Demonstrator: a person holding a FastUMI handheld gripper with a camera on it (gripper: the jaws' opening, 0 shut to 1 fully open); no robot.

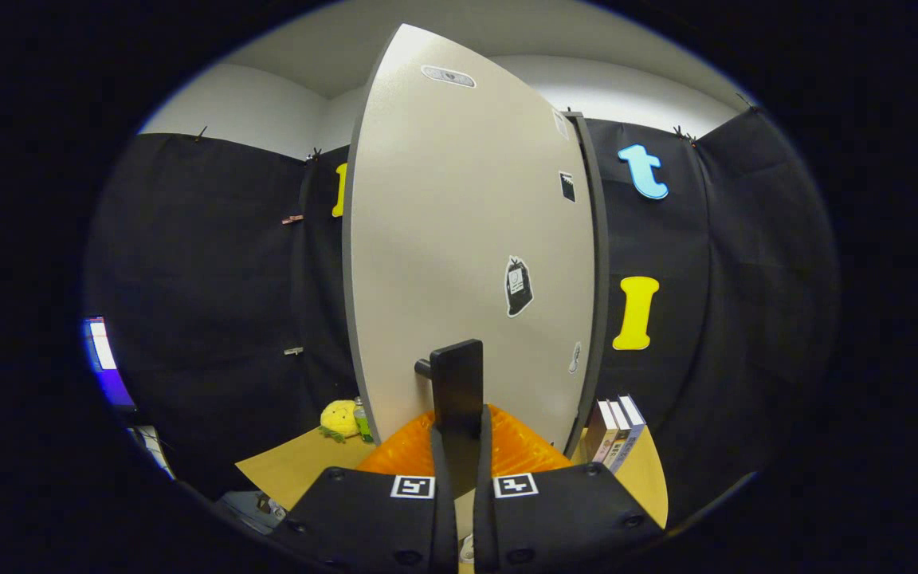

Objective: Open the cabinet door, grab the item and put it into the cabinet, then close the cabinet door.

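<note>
Fingers of the gripper (457, 446) clamped the black door handle (457, 387) at twelve o'clock, evidently to swing the cabinet door (459, 239); a yellow plush toy (339, 418), probably the item, waited at ten o'clock on the table (300, 466).

The camera rides on the gripper (459, 434), looking forward along its fingers, very close to the cabinet door (459, 239).

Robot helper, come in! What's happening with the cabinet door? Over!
Tool shut on door handle. Cabinet door swung partly open. Yellow plush toy waits beside cabinet on table.
</note>
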